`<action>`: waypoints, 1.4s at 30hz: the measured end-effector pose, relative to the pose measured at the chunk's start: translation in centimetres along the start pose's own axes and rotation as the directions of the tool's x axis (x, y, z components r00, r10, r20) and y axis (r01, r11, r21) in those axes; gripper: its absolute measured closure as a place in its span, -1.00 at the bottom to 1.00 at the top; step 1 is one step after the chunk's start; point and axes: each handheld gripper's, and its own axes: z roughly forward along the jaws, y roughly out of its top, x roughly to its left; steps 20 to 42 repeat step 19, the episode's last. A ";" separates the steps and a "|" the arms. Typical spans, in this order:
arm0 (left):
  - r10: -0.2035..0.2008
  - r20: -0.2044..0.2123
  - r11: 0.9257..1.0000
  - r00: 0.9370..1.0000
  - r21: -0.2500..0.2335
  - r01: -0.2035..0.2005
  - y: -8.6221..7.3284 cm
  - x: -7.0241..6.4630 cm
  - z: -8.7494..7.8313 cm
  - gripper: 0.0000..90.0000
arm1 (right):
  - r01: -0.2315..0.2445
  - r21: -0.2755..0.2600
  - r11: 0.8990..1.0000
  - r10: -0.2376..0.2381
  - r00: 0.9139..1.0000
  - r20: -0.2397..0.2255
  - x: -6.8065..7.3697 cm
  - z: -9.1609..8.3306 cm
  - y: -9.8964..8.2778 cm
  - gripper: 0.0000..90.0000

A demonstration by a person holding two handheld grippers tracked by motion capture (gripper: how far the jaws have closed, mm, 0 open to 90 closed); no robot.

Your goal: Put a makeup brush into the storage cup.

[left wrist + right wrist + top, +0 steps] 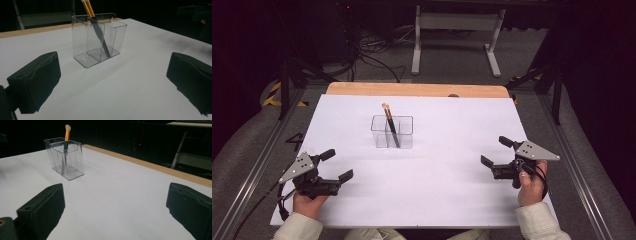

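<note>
Currently, left gripper (337,165) and right gripper (496,151) rest wide apart-jawed, holding nothing, near the table's (452,190) front corners. Between them, farther back, a clear holder (392,132) contains one tilted brush (390,125).

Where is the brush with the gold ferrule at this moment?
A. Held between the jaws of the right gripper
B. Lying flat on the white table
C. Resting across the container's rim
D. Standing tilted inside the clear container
D: the brush leans inside the clear container, bristles up, with both grippers apart from it.
</note>
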 end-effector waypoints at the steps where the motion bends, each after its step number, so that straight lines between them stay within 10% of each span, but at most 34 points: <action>1: -0.001 -0.001 1.000 1.000 -0.002 0.001 0.0 0.0 0.1 -1.00 | -0.001 0.001 1.000 0.001 1.000 -0.002 0.0 0.0 -0.2 -0.94; 42: 0.018 -0.006 1.000 1.000 0.024 -0.018 -0.1 0.3 0.5 -1.00 | -0.042 0.031 0.999 0.042 0.999 0.001 -0.4 0.1 -2.3 -0.94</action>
